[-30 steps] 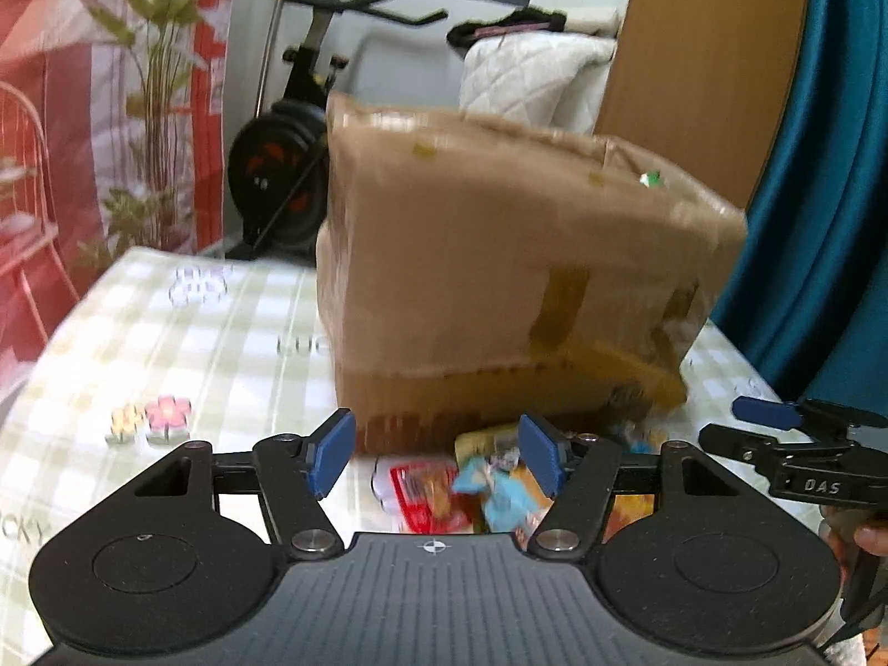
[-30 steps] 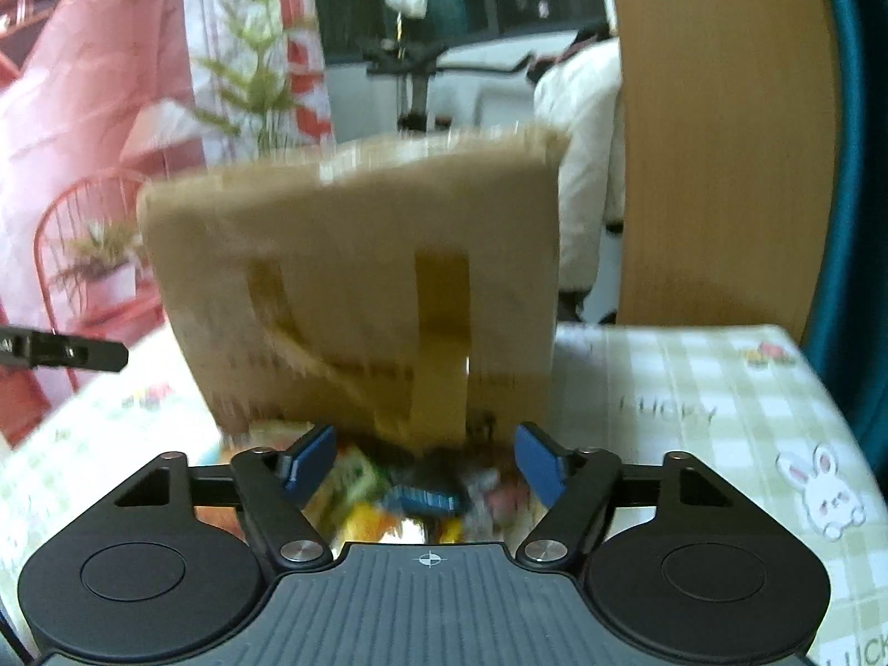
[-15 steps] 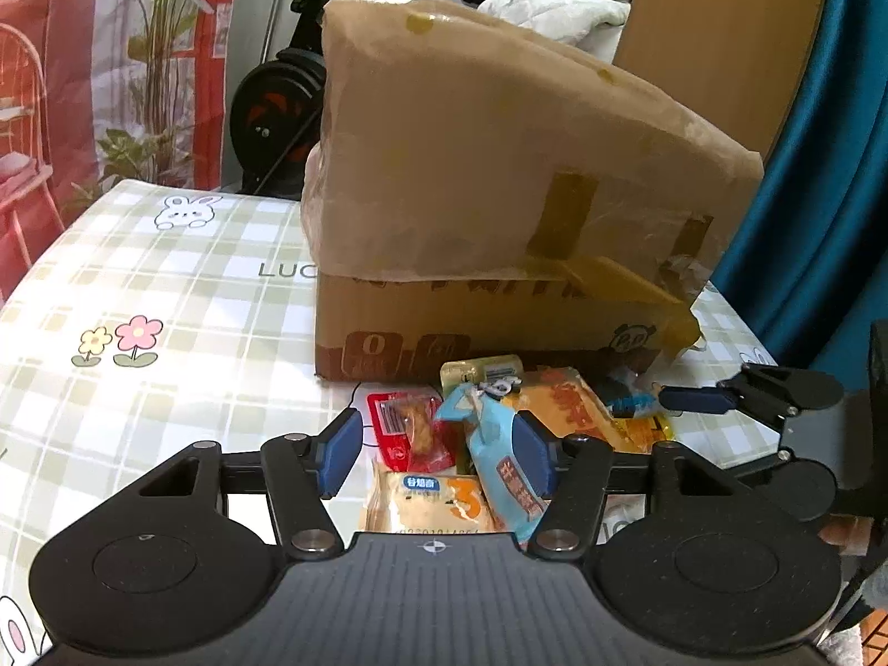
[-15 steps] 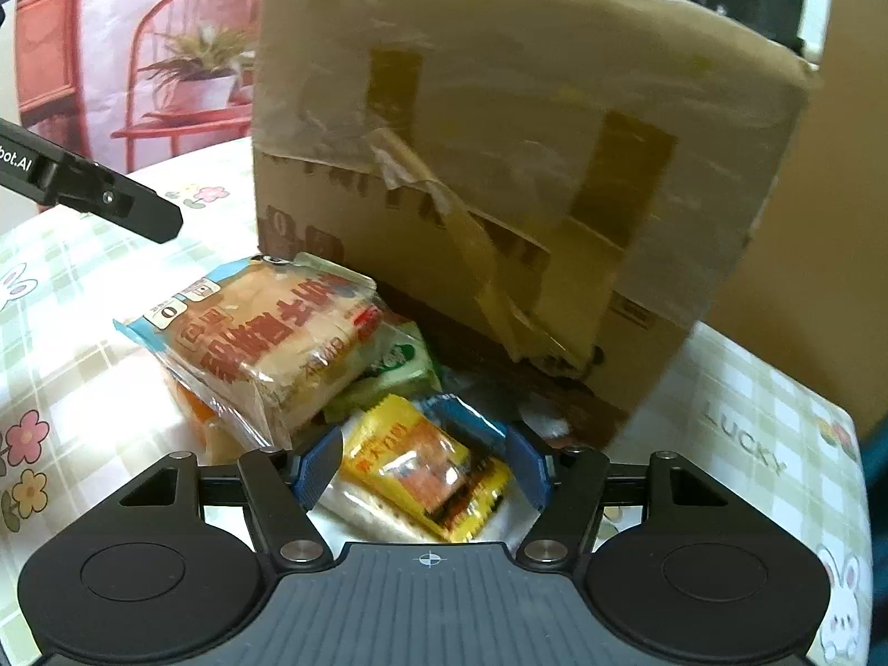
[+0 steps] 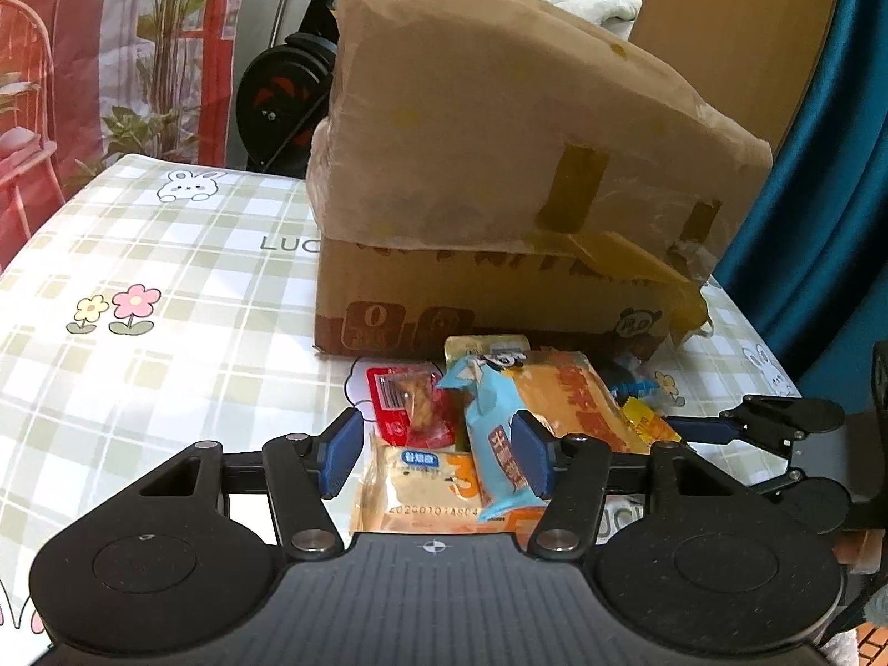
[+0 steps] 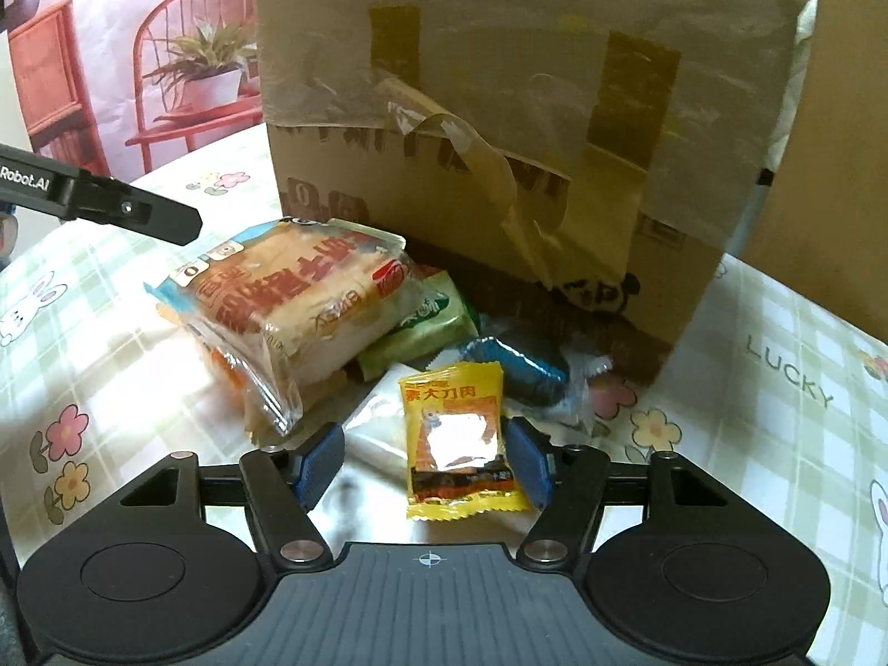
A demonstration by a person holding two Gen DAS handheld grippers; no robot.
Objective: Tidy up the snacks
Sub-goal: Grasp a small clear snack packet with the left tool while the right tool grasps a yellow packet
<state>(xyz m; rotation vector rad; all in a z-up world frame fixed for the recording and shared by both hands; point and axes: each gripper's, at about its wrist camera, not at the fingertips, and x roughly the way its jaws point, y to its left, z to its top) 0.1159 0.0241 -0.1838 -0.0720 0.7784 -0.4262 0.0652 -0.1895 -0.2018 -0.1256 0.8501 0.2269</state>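
While both grippers hang over a pile of snack packets, a taped cardboard box (image 5: 499,177) stands just behind the pile on a table covered with a green checked cloth (image 5: 166,255) printed with flowers and rabbits. Seen from the left wrist, the left gripper (image 5: 435,458) has its blue pads about half apart, and between them lie an orange and white packet (image 5: 410,491) and a light blue packet (image 5: 494,438) that leans across it; the pads do not press on either. Just beyond sits a small red packet (image 5: 410,402), and to its right a large bread packet (image 5: 577,394) with red lettering, touching the foot of the box.

Seen from the right wrist, the right gripper (image 6: 424,463) is closing, its pads at a middling gap around a small yellow packet (image 6: 458,438) that lies flat on a clear wrapper (image 6: 372,433). The right-hand pad is right at the packet's edge, while the left-hand pad stands apart from it, so it is not yet pinched. Behind the yellow packet lie a dark blue wrapped sweet (image 6: 513,361) and a green packet (image 6: 422,327), which is tucked under the bread packet (image 6: 288,305). One finger of the left gripper (image 6: 100,202) reaches in from the left edge, above the bread
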